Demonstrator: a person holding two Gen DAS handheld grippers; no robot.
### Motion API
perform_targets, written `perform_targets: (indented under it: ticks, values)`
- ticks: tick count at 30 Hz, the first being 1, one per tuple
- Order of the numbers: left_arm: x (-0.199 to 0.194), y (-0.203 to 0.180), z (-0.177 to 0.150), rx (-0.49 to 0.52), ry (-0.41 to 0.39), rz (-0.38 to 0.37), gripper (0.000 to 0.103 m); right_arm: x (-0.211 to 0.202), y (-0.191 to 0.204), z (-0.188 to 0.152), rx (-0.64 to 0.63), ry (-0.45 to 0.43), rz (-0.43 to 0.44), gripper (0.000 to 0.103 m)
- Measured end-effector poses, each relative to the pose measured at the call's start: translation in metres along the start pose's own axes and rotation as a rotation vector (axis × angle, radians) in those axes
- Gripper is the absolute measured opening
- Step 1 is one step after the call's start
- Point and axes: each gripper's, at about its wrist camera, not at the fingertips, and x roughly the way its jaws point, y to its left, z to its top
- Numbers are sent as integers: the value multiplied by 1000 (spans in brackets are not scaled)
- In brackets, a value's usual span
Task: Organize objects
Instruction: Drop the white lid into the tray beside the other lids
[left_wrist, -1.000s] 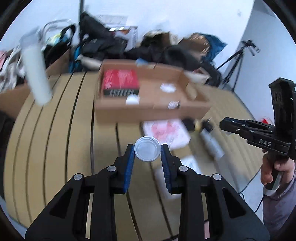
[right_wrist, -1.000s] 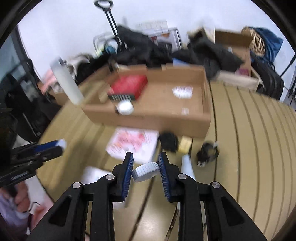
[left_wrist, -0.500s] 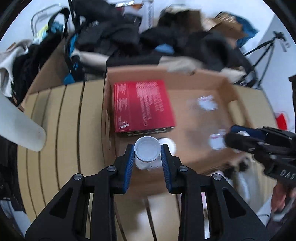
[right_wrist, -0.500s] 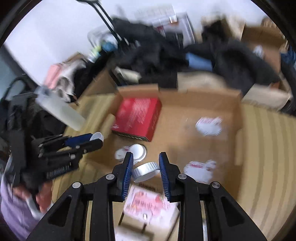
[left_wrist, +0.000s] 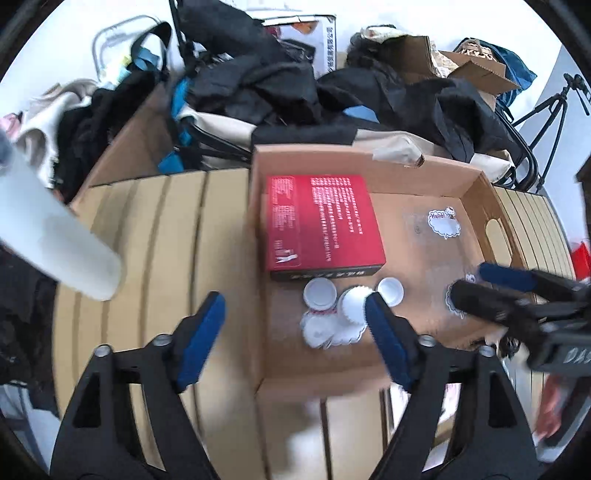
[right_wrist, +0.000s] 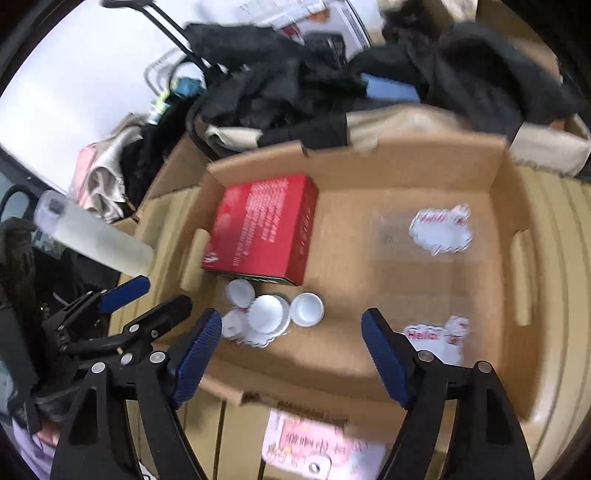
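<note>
Cluttered worktop (left_wrist: 155, 229) at frame centre carries my cardboard box (left_wrist: 369, 162), white caps (left_wrist: 321, 293) grouped below its red box (left_wrist: 321, 221); left gripper (left_wrist: 293, 339) and right gripper (right_wrist: 291, 354) both gape empty, release apparently done, next fetching another loose item.

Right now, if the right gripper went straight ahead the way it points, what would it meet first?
Probably the floor of the cardboard box, just right of the white lids; the right gripper is open and empty, though depth is unclear.
</note>
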Motion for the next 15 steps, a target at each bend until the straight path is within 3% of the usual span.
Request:
perform_targets:
  ticks: [6, 8, 15]
  values:
    - [-61, 17, -5, 3, 2, 80, 87, -81, 5, -14, -104, -46, -167, 82]
    - [-86, 26, -18, -19, -44, 135, 101, -111, 3, -24, -134, -76, -241, 82]
    - [-145, 23, -71, -23, -131, 166, 101, -171, 1, -72, -131, -141, -245, 82]
